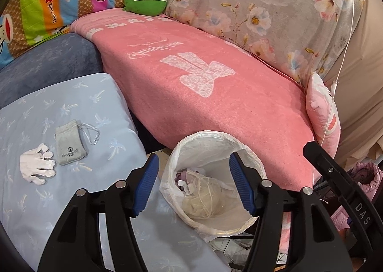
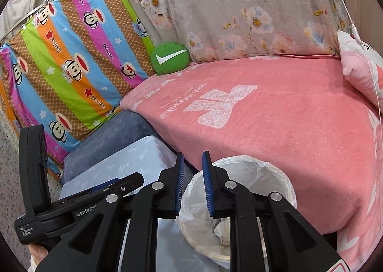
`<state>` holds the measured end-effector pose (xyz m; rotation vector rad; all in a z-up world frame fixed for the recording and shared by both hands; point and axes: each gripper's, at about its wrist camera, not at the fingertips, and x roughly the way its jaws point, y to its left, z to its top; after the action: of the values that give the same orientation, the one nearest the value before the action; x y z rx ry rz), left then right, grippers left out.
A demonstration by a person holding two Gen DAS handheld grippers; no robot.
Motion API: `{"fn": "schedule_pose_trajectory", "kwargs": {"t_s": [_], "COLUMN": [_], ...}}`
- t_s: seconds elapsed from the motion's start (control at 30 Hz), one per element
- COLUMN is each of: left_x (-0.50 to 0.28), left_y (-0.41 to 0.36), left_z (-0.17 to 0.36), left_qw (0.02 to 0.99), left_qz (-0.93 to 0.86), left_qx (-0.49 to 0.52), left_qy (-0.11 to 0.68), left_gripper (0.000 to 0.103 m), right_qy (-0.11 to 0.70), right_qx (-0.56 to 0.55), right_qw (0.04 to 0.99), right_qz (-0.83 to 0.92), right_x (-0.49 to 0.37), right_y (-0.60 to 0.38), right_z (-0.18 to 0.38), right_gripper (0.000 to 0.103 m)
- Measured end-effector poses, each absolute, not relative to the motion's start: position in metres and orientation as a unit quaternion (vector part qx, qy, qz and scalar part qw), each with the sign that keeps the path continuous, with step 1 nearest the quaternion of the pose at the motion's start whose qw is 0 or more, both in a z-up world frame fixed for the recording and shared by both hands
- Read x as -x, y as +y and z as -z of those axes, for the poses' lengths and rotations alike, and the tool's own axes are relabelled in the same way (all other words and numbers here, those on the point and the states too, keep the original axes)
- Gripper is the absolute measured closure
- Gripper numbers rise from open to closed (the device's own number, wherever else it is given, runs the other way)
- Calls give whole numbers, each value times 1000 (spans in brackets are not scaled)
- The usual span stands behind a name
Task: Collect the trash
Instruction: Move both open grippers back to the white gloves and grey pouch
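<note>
Open mouth of the lined trash bin [image 1: 216, 136], unobstructed from above; crumpled refuse [image 1: 201, 196] fills only its bottom. Left gripper [image 1: 194, 185], jaws spread wide, hangs over the opening with the rim showing between its blue pads [image 1: 146, 184]. Right gripper [image 2: 193, 185], jaws nearly together with a narrow gap, stands at the bin's near-left rim [image 2: 191, 188]. Pink blanket [image 1: 215, 94] bounds the far side, pale blue cushion [image 1: 71, 176] the left. Small grey pouch [image 1: 70, 143] and white glove [image 1: 37, 164] lie exposed, just beside each other, with bare cushion all around.
</note>
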<state>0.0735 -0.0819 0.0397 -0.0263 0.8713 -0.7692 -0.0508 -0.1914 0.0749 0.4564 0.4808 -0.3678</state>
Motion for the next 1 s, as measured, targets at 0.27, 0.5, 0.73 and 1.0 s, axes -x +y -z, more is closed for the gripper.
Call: {"fn": "schedule_pose_trajectory", "kwargs": {"t_s": [0.27, 0.5, 0.73, 1.0], "left_x": [-81, -88, -99, -115], "left_y": [-61, -41, -15, 19], "left_z": [-36, -31, -25, -11], "left_qw": [842, 847, 854, 863], "left_qz": [344, 326, 300, 258], "left_qx": [23, 35, 46, 53], "left_qy": [415, 419, 424, 431], "left_gripper": [45, 45, 44, 39], "right_qy": [247, 261, 279, 301], "right_qx": [-215, -205, -198, -183], "right_qw": [932, 933, 933, 931], "right_qz": [159, 138, 116, 89], "right_x": [38, 22, 1, -27], "right_y": [-172, -152, -130, -98], "right_z": [-70, -65, -57, -47], "right_gripper": [79, 76, 73, 71]}}
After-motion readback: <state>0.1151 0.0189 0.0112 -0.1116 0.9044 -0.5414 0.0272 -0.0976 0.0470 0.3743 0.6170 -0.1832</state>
